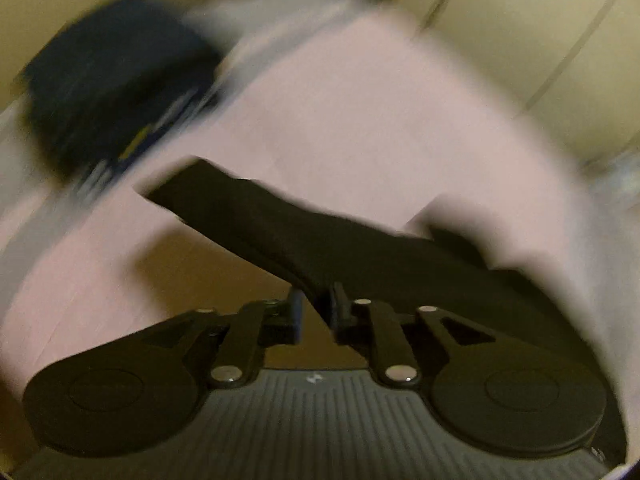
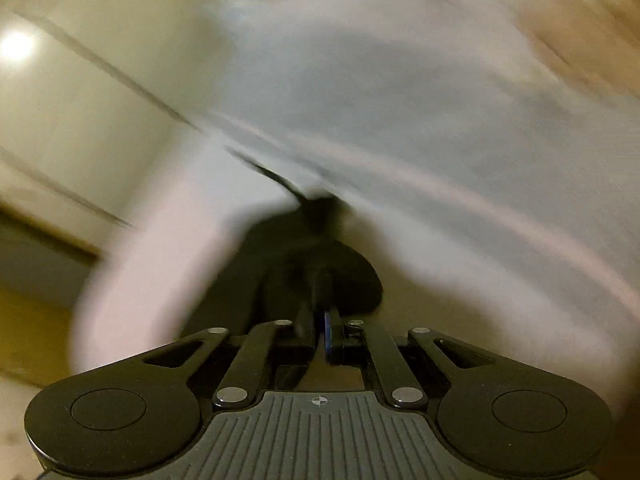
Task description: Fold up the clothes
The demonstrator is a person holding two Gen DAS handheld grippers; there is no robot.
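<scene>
Both views are smeared by motion. A black garment (image 1: 320, 236) stretches across the left wrist view and narrows to a point between the fingertips of my left gripper (image 1: 316, 300). Those jaws stand slightly apart, with tan surface visible through the gap, so the pads do not press the cloth. In the right wrist view the black garment (image 2: 316, 264) bunches just ahead of my right gripper (image 2: 320, 320), whose fingers are shut on its edge. Both grippers point steeply down.
A wide pale pink cloth (image 1: 360, 120) lies under and behind the black garment; it looks grey-white (image 2: 400, 100) in the right wrist view. A dark navy garment (image 1: 116, 80) with yellow and white print sits at the upper left. A tan surface (image 1: 208, 272) and cream panels (image 1: 520, 20) show around it.
</scene>
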